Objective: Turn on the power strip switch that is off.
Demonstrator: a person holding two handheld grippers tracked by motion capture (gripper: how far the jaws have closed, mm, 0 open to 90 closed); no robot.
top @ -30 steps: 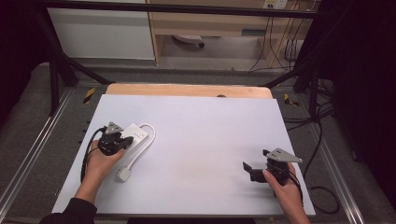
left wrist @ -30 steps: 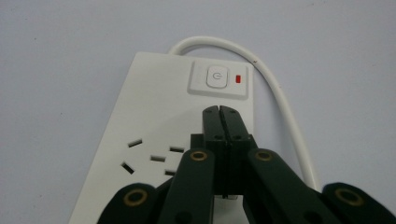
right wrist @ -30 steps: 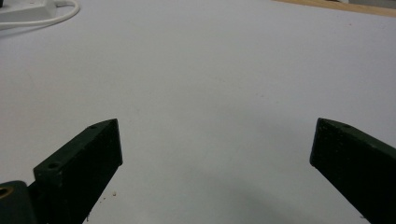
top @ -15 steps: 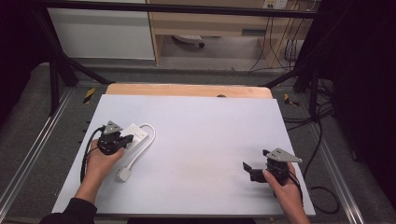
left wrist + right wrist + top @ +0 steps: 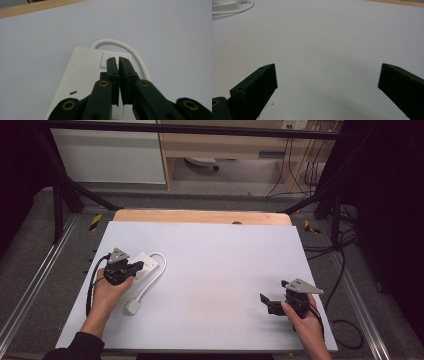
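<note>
1. Left gripper [image 5: 136,267], at the left of the table in the high view: its jaws are drawn almost together, with only a thin slit between them, and they hold nothing. In the left gripper view [image 5: 118,61] the tips sit over the top face of a white power strip [image 5: 85,75]; whether they touch it cannot be told.
2. Left hand [image 5: 109,292]: wrapped around the rear of the left gripper, with the dark-sleeved forearm entering from the near edge.
3. White power strip [image 5: 146,266]: lies flat on the table, just right of the left gripper's body. A square outline is marked on its top near the far end, and a small slot shows on its left part.
4. White cable [image 5: 159,267]: loops out from the far end of the strip, curves around its right side, and runs toward the near edge to a white plug [image 5: 133,307] lying on the table beside the left hand.
5. Right gripper [image 5: 264,301], near the right front corner of the table: jaws spread wide, nothing between them; the right gripper view [image 5: 327,80] shows bare table under the gap.
6. Right hand [image 5: 302,320]: grips the right gripper from the near side.
7. Table [image 5: 225,255]: a pale grey-white sheet, with a wooden strip [image 5: 200,216] along its far edge.
</note>
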